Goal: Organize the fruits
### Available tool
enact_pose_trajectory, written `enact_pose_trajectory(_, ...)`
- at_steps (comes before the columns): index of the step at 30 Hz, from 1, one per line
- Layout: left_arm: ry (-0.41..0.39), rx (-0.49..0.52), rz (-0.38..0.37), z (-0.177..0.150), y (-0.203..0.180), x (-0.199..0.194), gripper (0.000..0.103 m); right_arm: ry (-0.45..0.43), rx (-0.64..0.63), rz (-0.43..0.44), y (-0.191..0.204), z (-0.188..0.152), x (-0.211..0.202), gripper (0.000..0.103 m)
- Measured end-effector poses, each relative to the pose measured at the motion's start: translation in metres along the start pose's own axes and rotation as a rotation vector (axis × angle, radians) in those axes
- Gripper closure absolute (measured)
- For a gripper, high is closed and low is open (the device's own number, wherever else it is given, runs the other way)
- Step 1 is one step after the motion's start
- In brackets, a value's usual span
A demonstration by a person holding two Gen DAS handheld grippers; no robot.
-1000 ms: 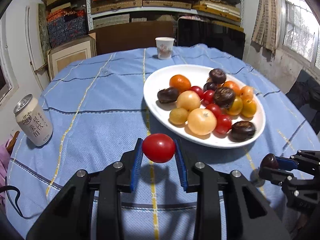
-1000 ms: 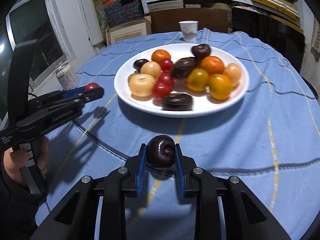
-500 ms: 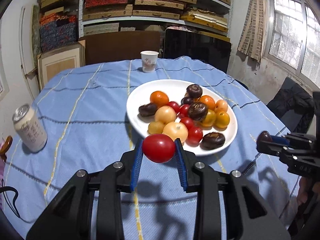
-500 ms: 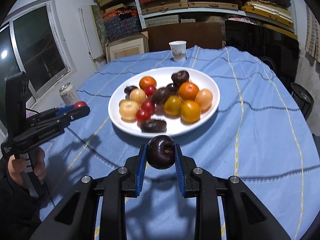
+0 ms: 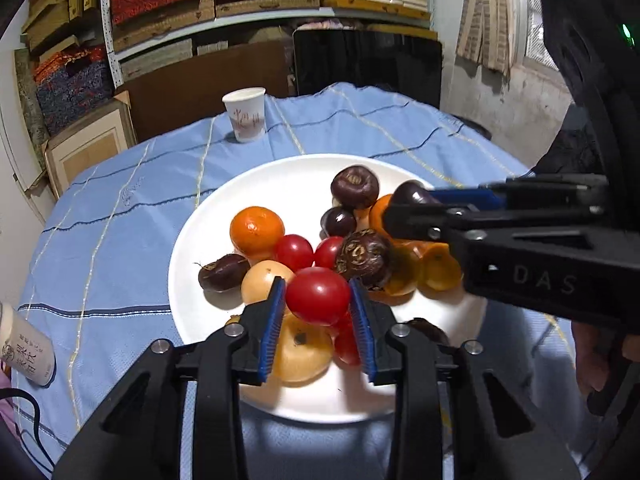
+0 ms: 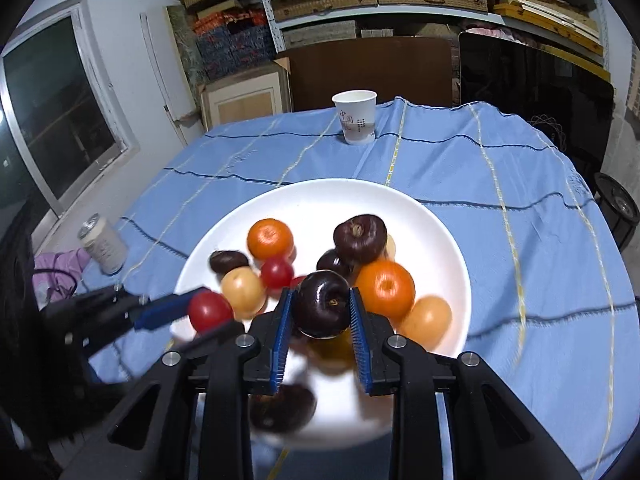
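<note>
The left tongs (image 5: pixel 318 304) hung over the near half of the white plate (image 5: pixel 280 188), a red tomato (image 5: pixel 317 295) between their blue pads. The jaws were opening; the tomato sat in the gap with the pads barely on its sides, if at all, so the grip looked like one being let go. Just below and ahead of those pads lay the heap: a pale yellow fruit (image 5: pixel 302 350), more small tomatoes and an orange (image 5: pixel 256 232) further out to the left.

The right tongs (image 6: pixel 320 312) hung over the same plate from the other side, with a dark plum (image 6: pixel 321 304) between the pads. Those jaws were opening too, and the plum sat nearly free in the gap. An orange fruit (image 6: pixel 385 289) lay just to the right of the pads, and a second dark plum (image 6: pixel 360 238) lay beyond them.

Both fruits looked light, round and smooth-skinned, so likely to roll once free and to slip under a glancing hold. The tomato probably bruises or splits if squeezed hard; the plum seemed firmer. Each is best taken across its widest middle, pads flat on opposite sides, with gentle pressure. Dropped onto the pile, either could roll off towards the plate's rim.
</note>
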State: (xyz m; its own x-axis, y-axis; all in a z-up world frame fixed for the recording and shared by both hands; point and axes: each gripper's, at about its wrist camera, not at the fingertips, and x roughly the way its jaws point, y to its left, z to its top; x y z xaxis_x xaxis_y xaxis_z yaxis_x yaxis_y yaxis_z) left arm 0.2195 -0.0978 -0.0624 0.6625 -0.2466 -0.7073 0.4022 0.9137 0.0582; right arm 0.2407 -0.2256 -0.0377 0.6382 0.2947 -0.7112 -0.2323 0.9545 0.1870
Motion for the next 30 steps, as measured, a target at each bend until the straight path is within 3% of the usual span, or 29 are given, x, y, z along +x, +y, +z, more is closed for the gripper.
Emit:
enact_pose_trajectory(2, -0.023, -0.020, 0.000, -0.001, 0.005, -0.004, 0.037, -0.023, -0.003, 0.004, 0.001, -0.001, -0.003, 0.050)
enact_pose_trajectory(4, -0.067, -0.030, 0.024, -0.003, 0.009, -0.014, 0.024, -0.045, -0.005, 0.001, 0.001, -0.005, -0.011, 0.047)
enact_pose_trajectory(7, -0.070, -0.035, 0.030, -0.008, 0.012, -0.025, 0.020, -0.049, 0.022, 0.000, -0.002, -0.017, -0.024, 0.043)
enact_pose_trajectory(10, -0.057, -0.038, 0.037, -0.023, 0.012, -0.043, 0.008, -0.055, 0.045, -0.016, -0.002, -0.043, -0.045, 0.025)
enact_pose_trajectory(15, 0.024, -0.030, 0.043, -0.060, 0.003, -0.065, 0.006, -0.031, 0.081, -0.050, 0.003, -0.092, -0.072, 0.007)
enact_pose_trajectory(19, 0.077, -0.067, 0.036, -0.088, -0.003, -0.082, 0.005, -0.008, 0.119, -0.060, 0.004, -0.119, -0.090, 0.006)
enact_pose_trajectory(30, -0.073, -0.125, 0.153, -0.123, -0.019, -0.197, 0.005, -0.113, 0.031, -0.087, 0.054, -0.148, -0.188, 0.004)
